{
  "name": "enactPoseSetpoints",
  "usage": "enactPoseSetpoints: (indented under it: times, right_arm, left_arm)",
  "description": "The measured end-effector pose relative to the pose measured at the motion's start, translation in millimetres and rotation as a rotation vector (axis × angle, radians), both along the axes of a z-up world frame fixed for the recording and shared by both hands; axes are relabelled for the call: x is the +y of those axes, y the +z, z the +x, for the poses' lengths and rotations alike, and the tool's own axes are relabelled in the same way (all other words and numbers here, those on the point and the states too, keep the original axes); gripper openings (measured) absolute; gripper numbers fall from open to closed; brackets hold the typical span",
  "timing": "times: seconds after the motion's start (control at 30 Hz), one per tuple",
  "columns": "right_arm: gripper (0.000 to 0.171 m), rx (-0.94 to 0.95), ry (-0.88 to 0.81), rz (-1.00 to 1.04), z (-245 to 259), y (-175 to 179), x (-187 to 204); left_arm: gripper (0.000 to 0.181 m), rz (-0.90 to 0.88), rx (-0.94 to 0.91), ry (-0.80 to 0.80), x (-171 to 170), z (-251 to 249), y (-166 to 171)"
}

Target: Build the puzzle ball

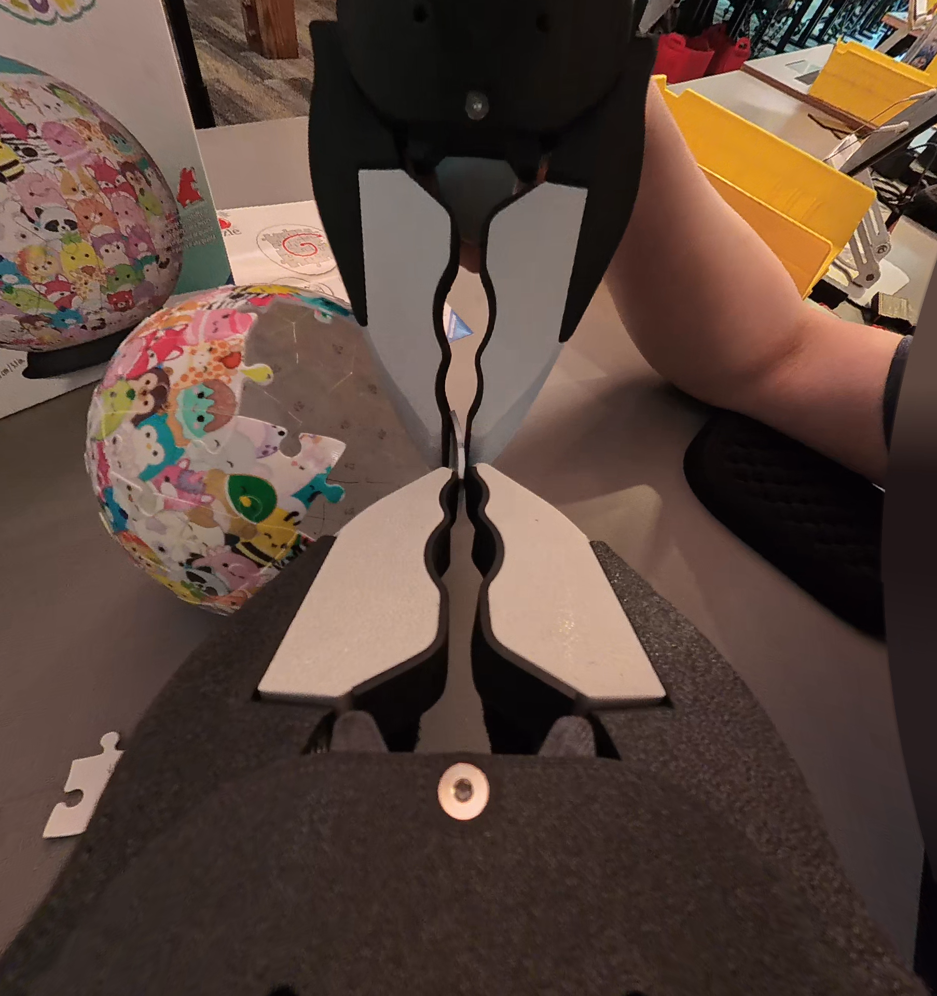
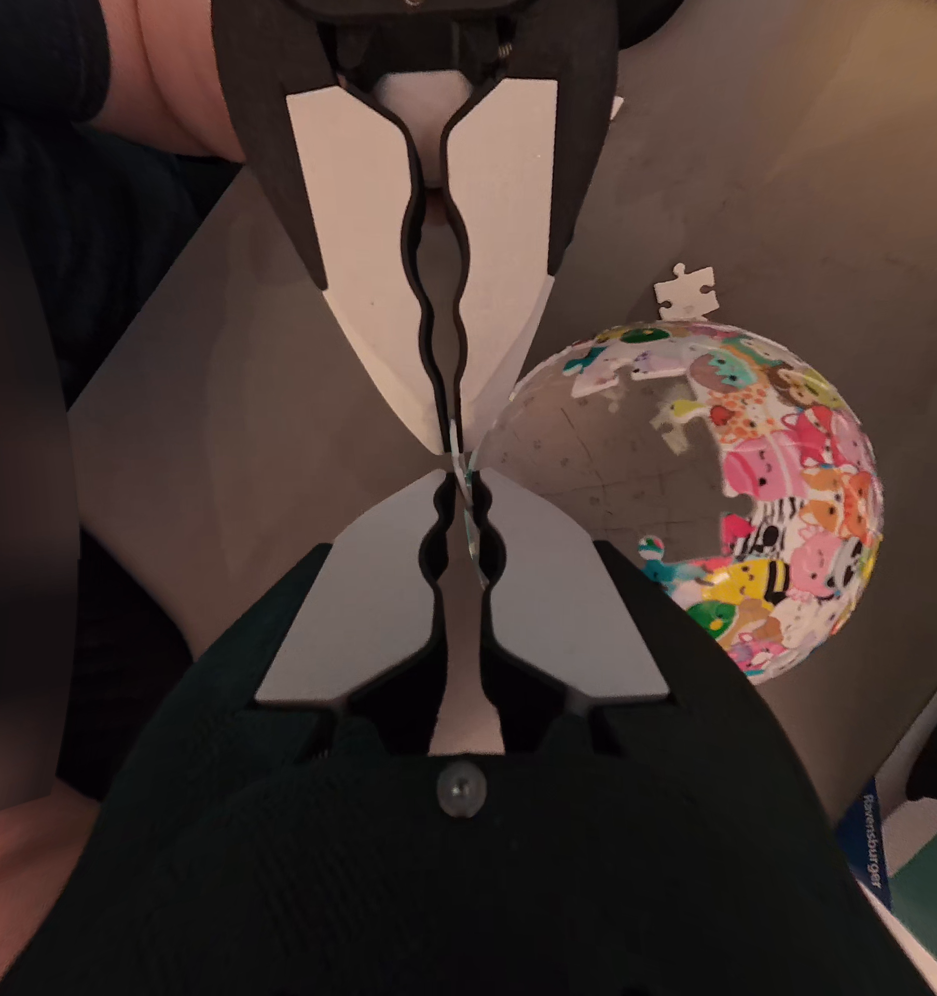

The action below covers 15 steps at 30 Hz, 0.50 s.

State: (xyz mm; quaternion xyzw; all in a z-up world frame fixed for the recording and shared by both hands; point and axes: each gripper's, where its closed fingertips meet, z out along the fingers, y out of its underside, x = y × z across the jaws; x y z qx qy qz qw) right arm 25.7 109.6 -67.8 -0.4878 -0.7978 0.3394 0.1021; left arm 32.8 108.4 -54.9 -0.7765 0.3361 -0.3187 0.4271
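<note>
A partly built puzzle ball (image 1: 186, 458) covered in colourful plush characters rests on the grey table (image 1: 24, 620), with a large open gap showing its clear inner shell. It also shows in the right wrist view (image 2: 779, 485). My left gripper (image 1: 458, 477) and right gripper (image 2: 460, 479) meet tip to tip just beside the ball. A thin curved puzzle piece (image 2: 469, 528) is held edge-on between both pairs of fingers. It reaches deeper into the right gripper, and only a sliver of it (image 1: 459, 436) shows in the left wrist view.
A loose puzzle piece (image 1: 81, 787) lies white side up on the table, also seen past the ball (image 2: 684, 294). The puzzle box (image 1: 78, 188) stands behind the ball, with a leaflet (image 1: 283, 242) beside it. A person's forearm (image 1: 725, 296) rests at the right. Yellow bins (image 1: 752, 178) stand behind. Left and right tips are no more than a few centimetres apart. My right tips are roughly 15 cm from the ball (image 2: 684, 294).
</note>
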Motion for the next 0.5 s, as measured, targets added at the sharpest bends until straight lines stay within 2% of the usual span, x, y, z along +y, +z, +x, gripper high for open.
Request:
enactPoseSetpoints:
  times: [0.23, 0.5]
  right_arm:
    - [0.009, 0.001, -0.021, 0.026, -1.3, 2.0, 1.2]
    - [0.022, 0.015, -0.042, -0.03, 4.7, 9.6, 4.8]
  left_arm:
    - [0.002, 0.004, -0.013, 0.006, 0.6, -1.5, 2.3]
    - [0.002, -0.012, -0.053, 0.003, 0.6, -3.8, 4.6]
